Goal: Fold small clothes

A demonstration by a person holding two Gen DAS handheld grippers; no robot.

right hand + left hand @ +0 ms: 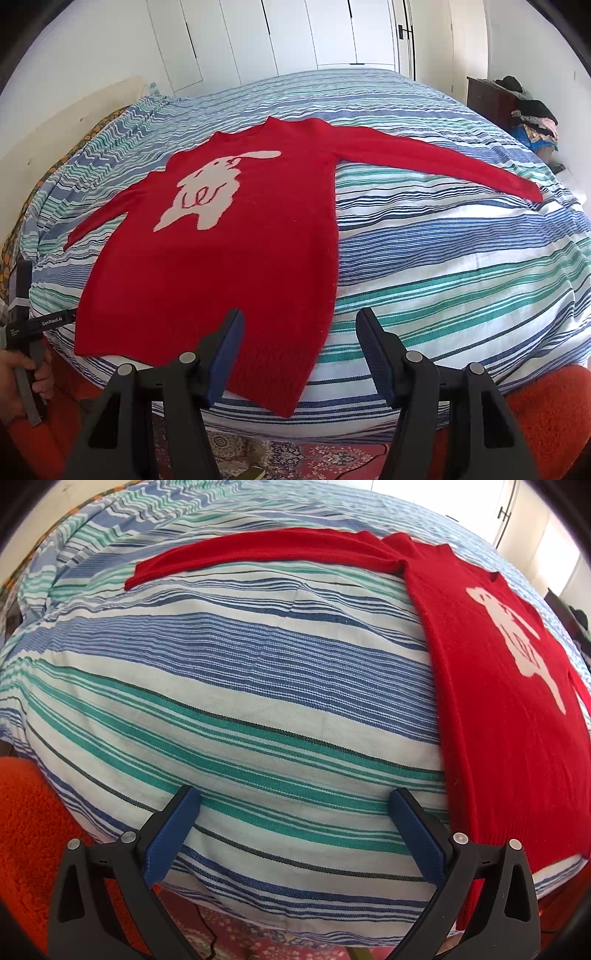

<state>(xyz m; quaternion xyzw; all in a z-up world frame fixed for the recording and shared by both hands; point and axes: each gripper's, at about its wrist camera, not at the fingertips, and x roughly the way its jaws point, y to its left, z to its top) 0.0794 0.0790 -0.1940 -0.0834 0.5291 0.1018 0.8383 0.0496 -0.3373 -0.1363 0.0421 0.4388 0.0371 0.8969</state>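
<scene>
A red sweater (pixel 236 266) with a white animal figure lay flat and face up on the striped bedspread (pixel 443 258), both sleeves spread out to the sides. The right gripper (pixel 299 325) hung above the sweater's bottom hem, its jaws partly apart and nothing between them; the hem's corner lay just below and ahead of its left finger. The left gripper (pixel 295 797) hovered over bare bedspread with its jaws spread wide and empty, the sweater's side edge just beside its right finger. A hand (pixel 18 384) held the left gripper's handle.
</scene>
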